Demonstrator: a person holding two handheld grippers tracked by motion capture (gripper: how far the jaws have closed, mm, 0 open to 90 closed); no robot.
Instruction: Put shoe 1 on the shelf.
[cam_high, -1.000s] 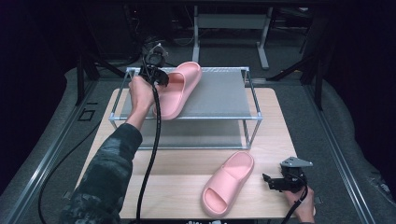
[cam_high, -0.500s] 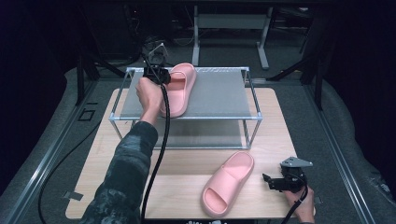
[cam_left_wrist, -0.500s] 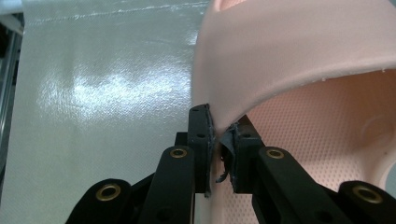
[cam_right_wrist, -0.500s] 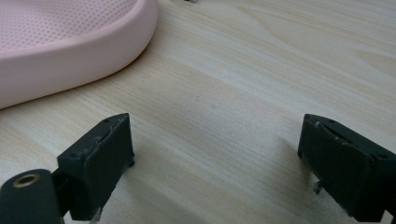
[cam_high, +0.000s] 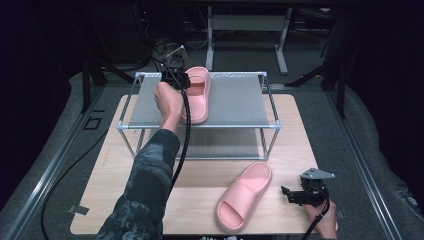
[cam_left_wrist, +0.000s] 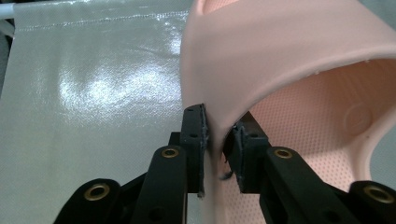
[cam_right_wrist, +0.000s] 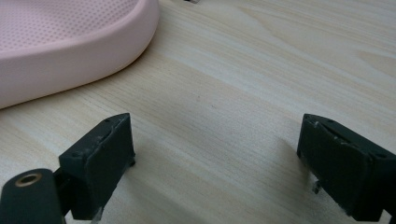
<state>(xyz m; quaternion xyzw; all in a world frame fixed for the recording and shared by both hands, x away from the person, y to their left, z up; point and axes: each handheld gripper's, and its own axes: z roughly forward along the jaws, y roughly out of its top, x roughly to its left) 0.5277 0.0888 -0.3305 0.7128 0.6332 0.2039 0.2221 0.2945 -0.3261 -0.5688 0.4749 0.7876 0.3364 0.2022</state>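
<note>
Wooden worktop (cam_high: 115, 200) first, biggest of all. On its far half, a metal rack (cam_high: 270, 127) with a flat grey shelf (cam_high: 235, 102) on top.

Then two pink slippers. First slipper (cam_high: 199, 95) up on the shelf, toward the left and back, toe end pointing away. Second slipper (cam_high: 245, 195) down on the worktop, in front of the rack and a bit to the right, lying slanted, sole down.

Then the small things. Left gripper (cam_left_wrist: 217, 140) up at the shelf, pinching the edge of the first slipper's strap (cam_left_wrist: 280, 46), one jaw outside and one jaw inside. Squashed thin there, right between the jaws. Right gripper (cam_right_wrist: 215, 158) low over the worktop, spread wide, nothing between the jaws. Just beside the heel end of the second slipper, not touching it.

Probably soft foam, so light and bendy, not easy to break. Likely to flop or swing a little when lifted by one side. Tiny bumps inside, so maybe not too slippery. Best place to grab, by the look of it: the thin strap edge, same as on the shelf. Thick sole perhaps too fat for an easy pinch.
</note>
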